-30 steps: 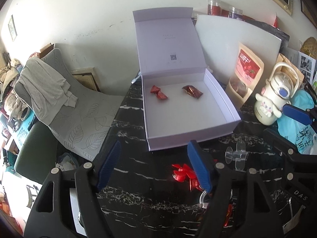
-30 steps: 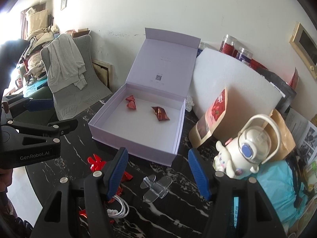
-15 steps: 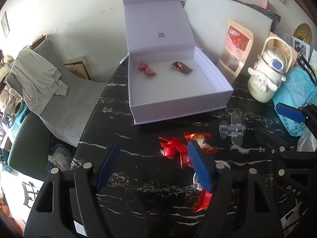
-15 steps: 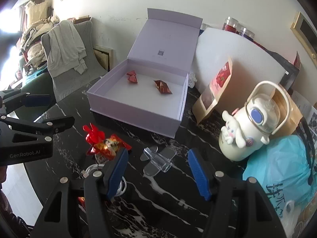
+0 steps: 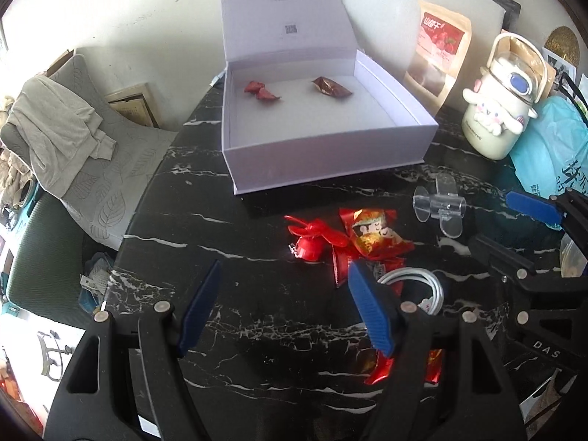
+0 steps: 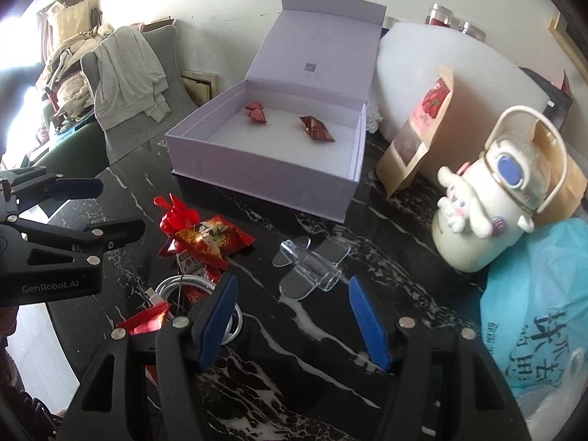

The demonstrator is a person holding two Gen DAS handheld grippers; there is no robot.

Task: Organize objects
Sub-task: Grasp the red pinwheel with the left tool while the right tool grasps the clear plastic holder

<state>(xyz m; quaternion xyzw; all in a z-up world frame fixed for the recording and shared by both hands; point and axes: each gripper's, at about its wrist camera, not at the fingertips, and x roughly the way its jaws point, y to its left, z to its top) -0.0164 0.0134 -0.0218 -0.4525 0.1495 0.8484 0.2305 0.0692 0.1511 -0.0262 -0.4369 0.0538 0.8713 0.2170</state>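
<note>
Here the left gripper point(image 5: 283, 305) hangs above the black marble table point(image 5: 228, 330) with its blue-padded jaws spread wide and nothing between them, and the right gripper point(image 6: 294, 316) is likewise released and empty, poised just short of a clear plastic stand point(image 6: 308, 264) that lies on the tabletop. Toward the table's far edge sits a lilac gift box point(image 5: 323, 147), its lid point(image 5: 286, 18) standing upright against the wall; inside, close to the box's back wall, lie two sweets well apart: a red wrapped candy point(image 5: 261, 90) toward the back left corner and a dark brown wrapped candy point(image 5: 330, 86) nearer the middle. In front of the box's near wall, on the open marble, a small heap gathers: a red plastic toy point(image 5: 312, 239) touching a red and gold snack packet point(image 5: 371, 233), with more red wrappers point(image 5: 341, 264) under and beside it, and a coiled white cable point(image 5: 422, 286) just behind the left gripper's right-hand pad. Another red wrapper point(image 6: 147, 321) lies near the table's near edge beside the cable. At the table's right side stand a cream bottle with a cartoon dog figure point(image 6: 481, 217), a kraft pouch with a red label point(image 6: 422, 136) leaning on a white board, and a blue plastic bag point(image 6: 540, 312). Off the left edge a grey chair point(image 5: 84, 154) carries a draped grey garment.
</note>
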